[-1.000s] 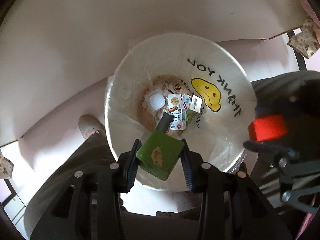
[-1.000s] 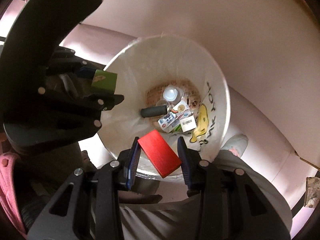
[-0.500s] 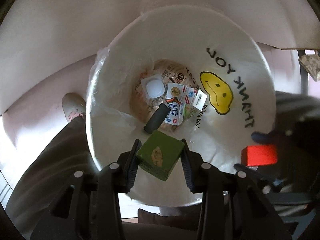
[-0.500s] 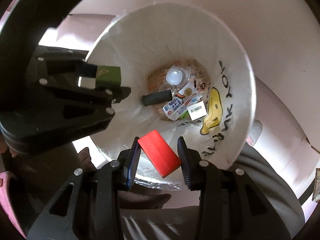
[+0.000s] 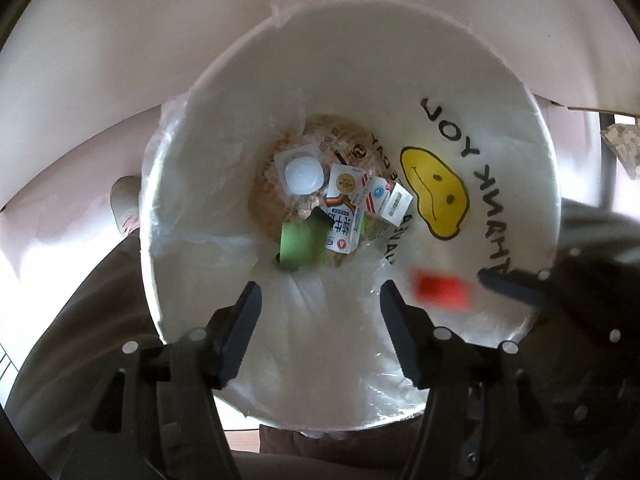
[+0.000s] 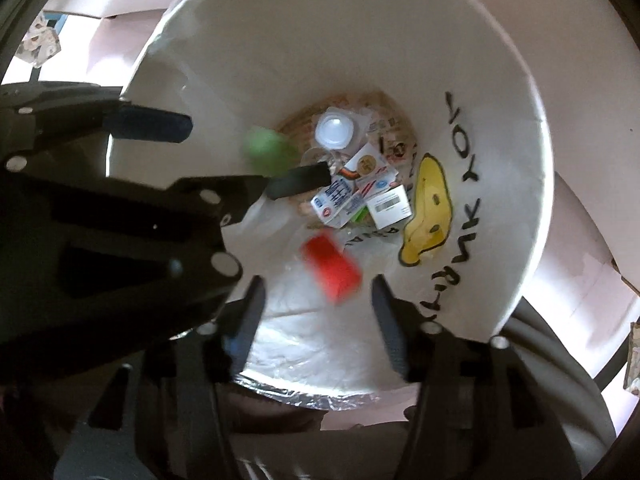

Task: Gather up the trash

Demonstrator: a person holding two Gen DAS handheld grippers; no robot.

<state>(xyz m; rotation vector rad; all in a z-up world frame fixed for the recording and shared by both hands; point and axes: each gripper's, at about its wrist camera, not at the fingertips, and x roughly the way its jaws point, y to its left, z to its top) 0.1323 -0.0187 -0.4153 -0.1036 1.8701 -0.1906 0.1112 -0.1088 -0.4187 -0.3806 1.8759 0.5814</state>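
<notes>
A white bin [image 5: 532, 152] lined with a smiley "THANK YOU" bag fills both views [image 6: 532, 120]. My left gripper [image 5: 320, 300] is open and empty above it. A blurred green block [image 5: 298, 246] is falling inside, also seen in the right wrist view [image 6: 264, 150]. My right gripper [image 6: 316, 296] is open and empty. A blurred red block [image 6: 332, 266] is falling just beyond its fingers, also seen in the left wrist view [image 5: 442, 290]. Cartons [image 5: 344, 224], a white lid [image 5: 302, 174] and a black cylinder [image 6: 300, 180] lie at the bottom.
The person's trouser leg [image 5: 80, 300] and shoe [image 5: 124, 204] stand left of the bin. A pale wall [image 5: 120, 40] runs behind it. The left gripper's body [image 6: 100, 208] fills the left of the right wrist view.
Both grippers have opened and let go. The green block and the red block have dropped out of the jaws and are falling into the bin. Both cameras have come closer to the bin.
</notes>
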